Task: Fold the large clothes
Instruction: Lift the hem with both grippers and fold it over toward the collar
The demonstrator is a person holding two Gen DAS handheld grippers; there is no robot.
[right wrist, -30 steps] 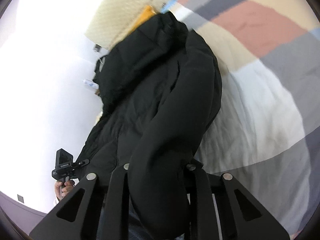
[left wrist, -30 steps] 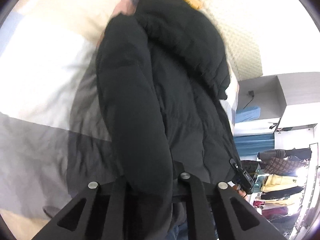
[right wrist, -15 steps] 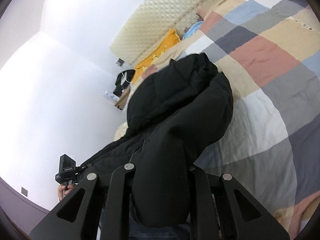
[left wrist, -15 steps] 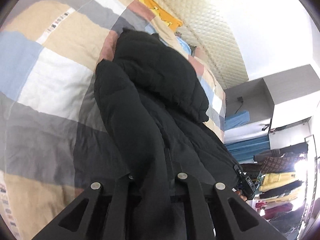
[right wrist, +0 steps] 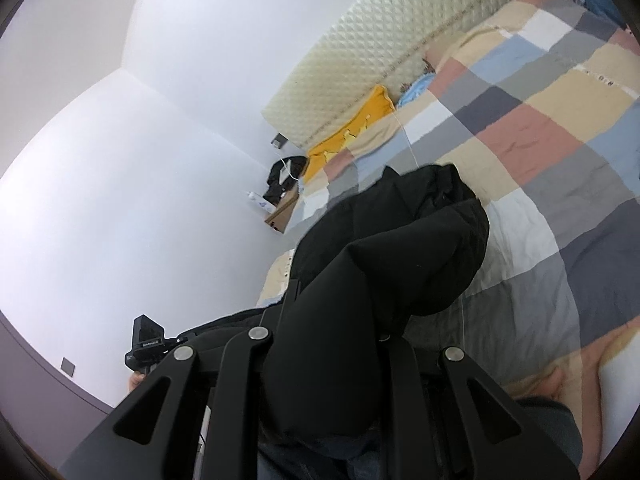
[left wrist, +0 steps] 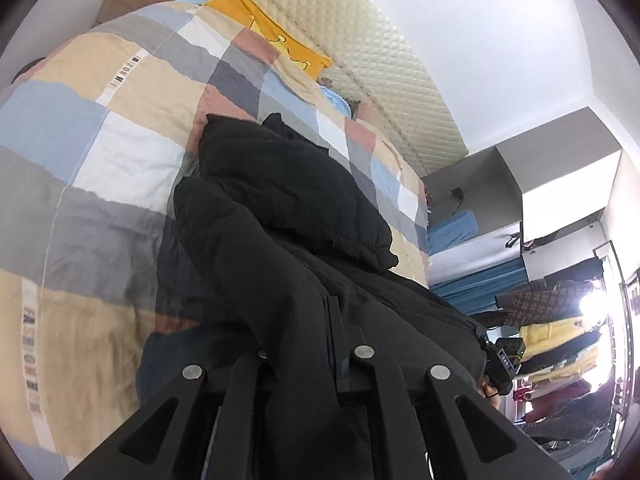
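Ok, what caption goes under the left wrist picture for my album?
Left gripper holding a black jacket over a patchwork quilt.

Black padded jacket (right wrist: 400, 248) clamped in right gripper (right wrist: 324, 320) above patchwork quilt (right wrist: 540, 128)

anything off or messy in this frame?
Nothing damaged or spilled. The black puffer jacket is bunched rather than flat, its hood end slumped on the patchwork quilt, its near end clamped in both hand-held grippers, left and right.
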